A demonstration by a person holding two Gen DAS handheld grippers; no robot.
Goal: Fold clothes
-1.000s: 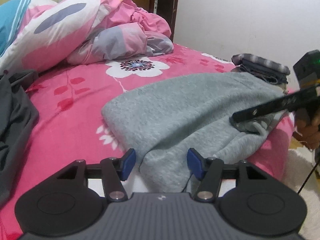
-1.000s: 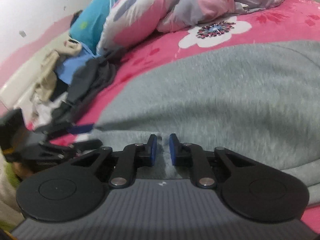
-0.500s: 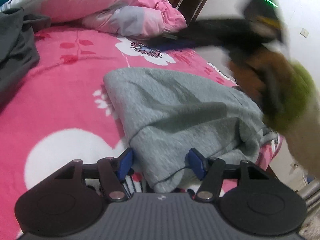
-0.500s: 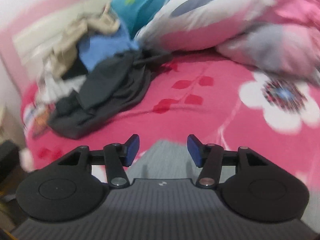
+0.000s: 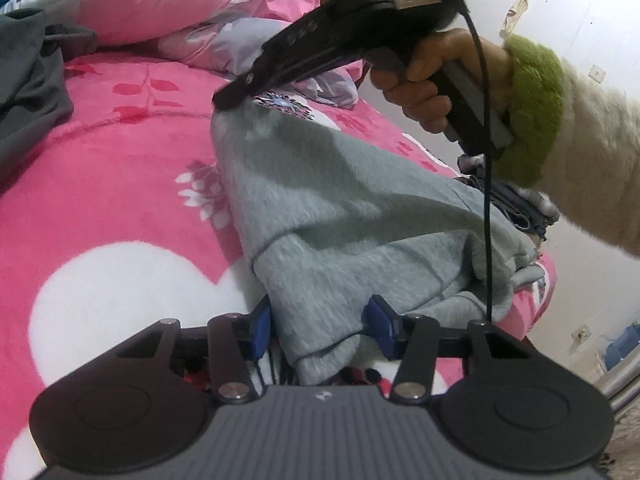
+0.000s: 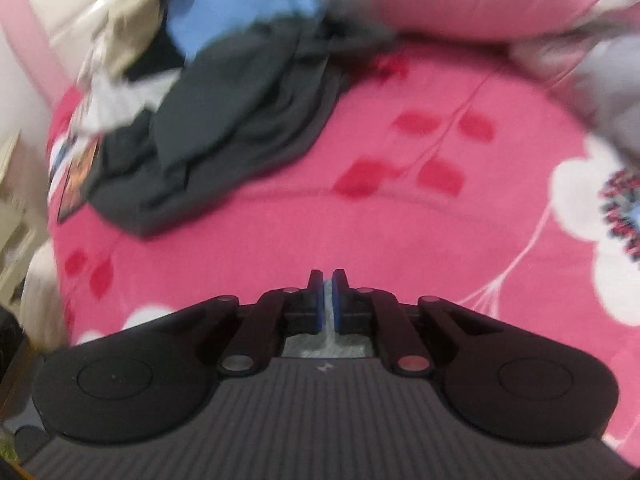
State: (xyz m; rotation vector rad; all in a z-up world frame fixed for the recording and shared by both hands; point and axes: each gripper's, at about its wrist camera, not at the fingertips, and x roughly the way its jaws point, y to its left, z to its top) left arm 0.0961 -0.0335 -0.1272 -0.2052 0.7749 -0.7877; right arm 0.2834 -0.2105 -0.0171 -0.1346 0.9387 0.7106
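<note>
A grey fleece garment [image 5: 360, 208] lies folded on the pink flowered bed cover [image 5: 120, 184]. My left gripper [image 5: 320, 328] sits low at its near corner. The cloth hangs between the blue pads [image 5: 260, 326], and the jaws are closing on it without pinching it. My right gripper [image 5: 230, 100] reaches in from the upper right, held by a hand with a green cuff [image 5: 532, 108]. It is shut on the garment's far corner. In the right wrist view the right gripper [image 6: 328, 300] shows a thin strip of grey cloth [image 6: 328, 336] nipped between its pads.
A dark grey garment [image 6: 224, 140] lies crumpled at the bed's left, also in the left wrist view as the dark garment [image 5: 28, 80]. Behind it are blue and beige clothes [image 6: 168, 24] and a pink quilt [image 5: 168, 4]. Folded clothes [image 5: 516, 200] sit at the bed's far right edge.
The right gripper swung from the garment's right side to its far corner, opened on the way and shut there. The left gripper rolled, sank a little and narrowed around the near corner.
</note>
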